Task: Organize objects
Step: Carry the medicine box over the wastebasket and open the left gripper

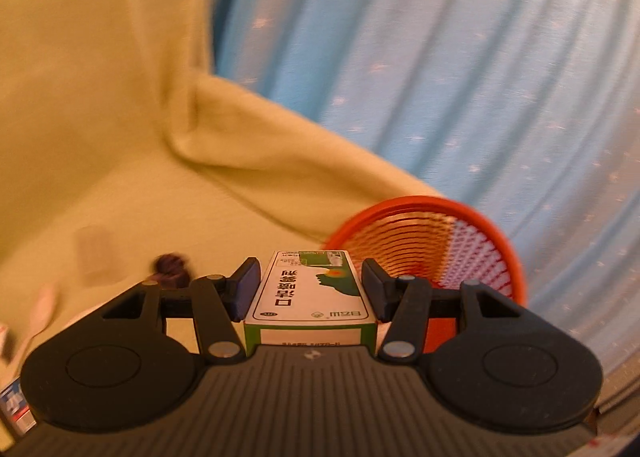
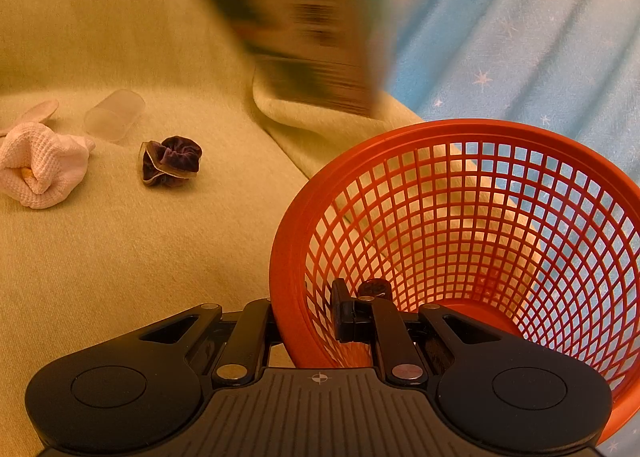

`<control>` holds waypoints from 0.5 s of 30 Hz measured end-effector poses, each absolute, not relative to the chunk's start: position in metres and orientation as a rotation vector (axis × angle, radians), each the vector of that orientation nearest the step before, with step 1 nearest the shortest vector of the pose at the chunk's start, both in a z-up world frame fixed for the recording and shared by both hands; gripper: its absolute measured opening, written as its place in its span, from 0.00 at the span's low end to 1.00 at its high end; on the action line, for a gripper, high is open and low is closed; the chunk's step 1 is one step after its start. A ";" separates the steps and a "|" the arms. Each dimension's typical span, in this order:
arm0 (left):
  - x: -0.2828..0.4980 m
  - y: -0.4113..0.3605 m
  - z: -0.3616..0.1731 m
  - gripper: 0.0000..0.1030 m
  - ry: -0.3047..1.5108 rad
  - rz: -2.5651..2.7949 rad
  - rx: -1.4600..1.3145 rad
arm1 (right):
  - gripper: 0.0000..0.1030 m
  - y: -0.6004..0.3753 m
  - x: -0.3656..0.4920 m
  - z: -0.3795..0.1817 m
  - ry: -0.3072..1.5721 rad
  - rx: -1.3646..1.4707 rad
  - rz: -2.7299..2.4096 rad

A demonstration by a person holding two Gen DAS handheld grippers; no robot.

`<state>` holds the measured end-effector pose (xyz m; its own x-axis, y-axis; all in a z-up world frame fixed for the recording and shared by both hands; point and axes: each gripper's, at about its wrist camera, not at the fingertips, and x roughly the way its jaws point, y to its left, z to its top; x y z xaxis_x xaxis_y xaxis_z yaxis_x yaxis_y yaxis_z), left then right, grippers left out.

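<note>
My left gripper [image 1: 310, 281] is shut on a white and green printed box [image 1: 312, 293], held off the yellow-green couch cover [image 1: 120, 137]. The orange mesh basket [image 1: 424, 241] lies just beyond it to the right. In the right wrist view that same box [image 2: 304, 25] is a blurred shape high above the basket [image 2: 500, 217]. My right gripper [image 2: 308, 309] is shut on the basket's near rim, one finger inside the mesh and one outside, and the basket is tipped. A dark purple scrunchie [image 2: 171, 161] lies on the cover.
A rolled white knit cloth [image 2: 40, 165] and a clear plastic cup [image 2: 114, 115] on its side lie at the left of the cover. A blue star-patterned curtain [image 2: 520, 37] hangs behind. Another small packet [image 1: 14, 405] shows at the lower left edge.
</note>
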<state>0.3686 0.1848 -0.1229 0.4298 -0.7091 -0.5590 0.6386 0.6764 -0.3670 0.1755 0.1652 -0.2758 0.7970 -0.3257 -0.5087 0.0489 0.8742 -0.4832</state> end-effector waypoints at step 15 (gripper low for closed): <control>0.349 0.083 -0.119 0.53 0.780 -1.043 -0.013 | 0.08 0.160 0.177 -0.273 0.620 -0.439 -0.212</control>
